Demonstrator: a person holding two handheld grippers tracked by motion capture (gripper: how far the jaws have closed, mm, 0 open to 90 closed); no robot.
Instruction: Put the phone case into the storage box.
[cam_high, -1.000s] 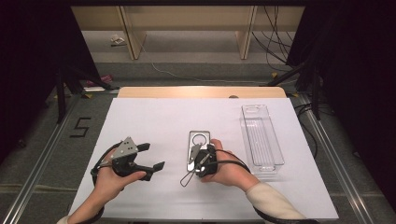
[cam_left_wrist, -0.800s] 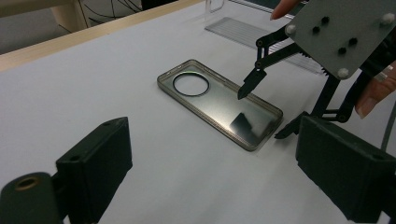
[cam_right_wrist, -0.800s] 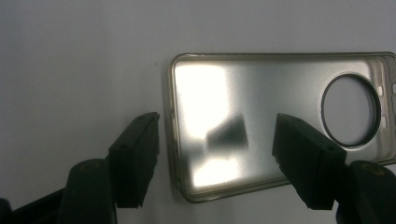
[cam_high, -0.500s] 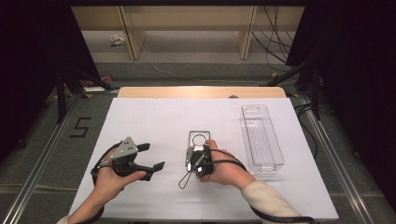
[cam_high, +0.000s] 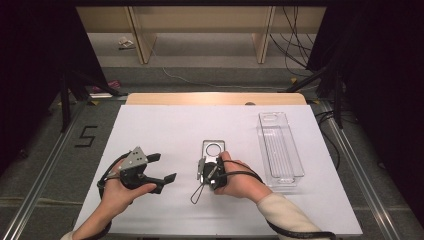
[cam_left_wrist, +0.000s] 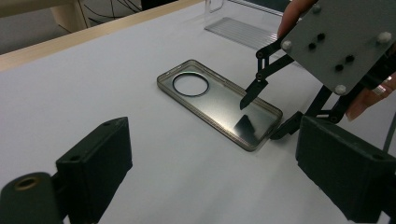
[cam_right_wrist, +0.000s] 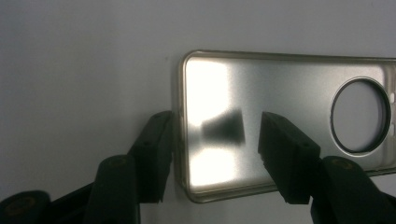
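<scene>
Where the white table sheet (cam_high: 165, 130) runs out to its left and near edges, bare surface lies all round the left gripper (cam_high: 165, 167), with no object between it and those borders. That gripper rests low over the sheet in the person's left hand (cam_high: 117, 192), pointing toward the table's middle. Its jaws stand wide apart and hold nothing; in the left gripper view they frame bare sheet, with the phone case (cam_left_wrist: 219, 101) lying beyond them, apart from both.

At the middle of the sheet, the clear phone case (cam_high: 213, 150) lies flat, open side up, its round camera hole at the far end. Broad bare sheet extends beyond it to the wooden table edge (cam_high: 215, 98).

The right gripper (cam_high: 209, 167), held in the right hand (cam_high: 240, 180), sits at the near end of the case. In the right gripper view its jaws are parted by a moderate gap: one jaw stands outside the end rim of the case (cam_right_wrist: 285, 116), just beside or touching it, which cannot be settled, and the other stands over the case's inner floor. The rim is between the jaws but is not clamped. A cable loop (cam_high: 197, 192) lies on the sheet near this gripper.

To the right, a clear plastic tray (cam_high: 280, 147) lies lengthwise, well apart from the case, close to the sheet's right edge.
</scene>
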